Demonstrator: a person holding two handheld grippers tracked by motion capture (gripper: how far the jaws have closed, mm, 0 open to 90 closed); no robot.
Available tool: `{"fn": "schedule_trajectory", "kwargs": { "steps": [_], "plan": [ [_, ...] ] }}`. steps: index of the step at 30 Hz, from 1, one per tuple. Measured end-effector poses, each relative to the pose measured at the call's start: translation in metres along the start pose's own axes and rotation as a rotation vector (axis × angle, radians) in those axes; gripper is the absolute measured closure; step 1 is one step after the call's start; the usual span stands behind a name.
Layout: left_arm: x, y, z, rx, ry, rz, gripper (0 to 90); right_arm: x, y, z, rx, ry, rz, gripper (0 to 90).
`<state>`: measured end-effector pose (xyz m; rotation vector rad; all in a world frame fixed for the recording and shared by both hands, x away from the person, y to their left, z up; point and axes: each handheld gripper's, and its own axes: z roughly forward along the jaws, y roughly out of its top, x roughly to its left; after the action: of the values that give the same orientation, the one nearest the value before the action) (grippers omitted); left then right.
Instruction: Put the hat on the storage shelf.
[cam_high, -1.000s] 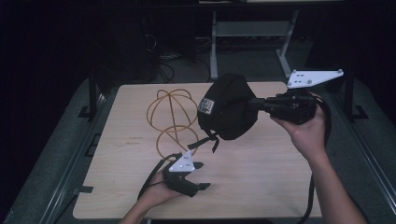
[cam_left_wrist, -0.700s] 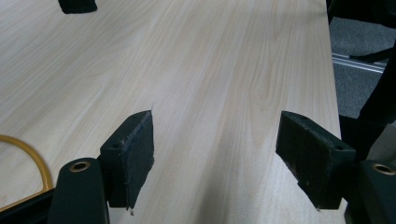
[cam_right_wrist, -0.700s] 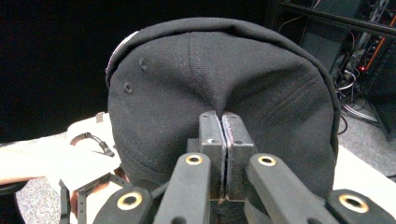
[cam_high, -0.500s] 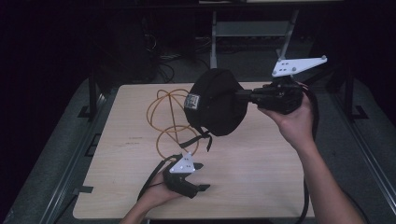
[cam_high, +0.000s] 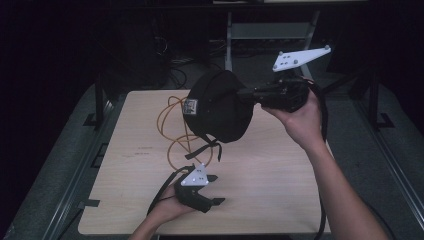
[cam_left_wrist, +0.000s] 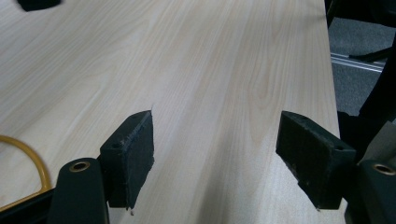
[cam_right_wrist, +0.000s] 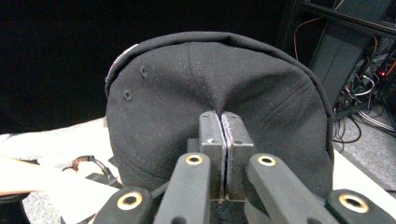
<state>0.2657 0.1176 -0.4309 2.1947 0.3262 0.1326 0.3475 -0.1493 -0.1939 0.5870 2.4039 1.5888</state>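
A black cap (cam_high: 220, 105) hangs in the air above the middle of the light wooden table (cam_high: 280, 175), a strap dangling below it. My right gripper (cam_high: 245, 94) comes in from the right and is shut on the cap's fabric; in the right gripper view the cap (cam_right_wrist: 210, 88) is pinched between the closed jaws of that gripper (cam_right_wrist: 222, 126). My left gripper (cam_high: 216, 190) rests low on the table near the front edge, open and holding nothing. In the left gripper view its gripper (cam_left_wrist: 215, 154) has bare wood between the jaws.
An orange cable (cam_high: 172, 135) lies in loops on the table behind and left of my left gripper, and a bend of this cable (cam_left_wrist: 28, 158) shows in the left gripper view. A metal stand (cam_high: 270, 30) and dark floor lie beyond the far edge.
My right hand has carried the cap to the left and upward, and the cap has turned more upright. The left gripper has stayed where it was.
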Motion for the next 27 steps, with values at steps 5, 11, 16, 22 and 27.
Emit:
{"fn": "schedule_trajectory", "kwargs": {
  "steps": [5, 11, 16, 22, 27],
  "plan": [
    [0.0, 0.0, 0.0, 0.001, 0.001, 0.007, 27.3, -0.002, 0.01, 0.012, 0.008, 0.008, -0.008, 88.7],
    [0.001, 0.0, -0.001, -0.001, 0.003, 0.021, 27.3, -0.004, 0.022, 0.028, 0.03, 0.016, -0.019, 88.8],
    [0.0, 0.001, 0.001, 0.002, 0.004, 0.032, 27.3, -0.004, 0.031, 0.041, 0.05, 0.018, -0.022, 88.8],
    [0.0, 0.0, 0.001, 0.001, 0.003, 0.03, 27.3, -0.007, 0.038, 0.057, 0.061, 0.025, -0.021, 88.8],
    [0.0, 0.0, 0.001, -0.001, 0.004, 0.026, 27.3, -0.008, 0.043, 0.069, 0.063, 0.035, -0.008, 88.9]
  ]
}}
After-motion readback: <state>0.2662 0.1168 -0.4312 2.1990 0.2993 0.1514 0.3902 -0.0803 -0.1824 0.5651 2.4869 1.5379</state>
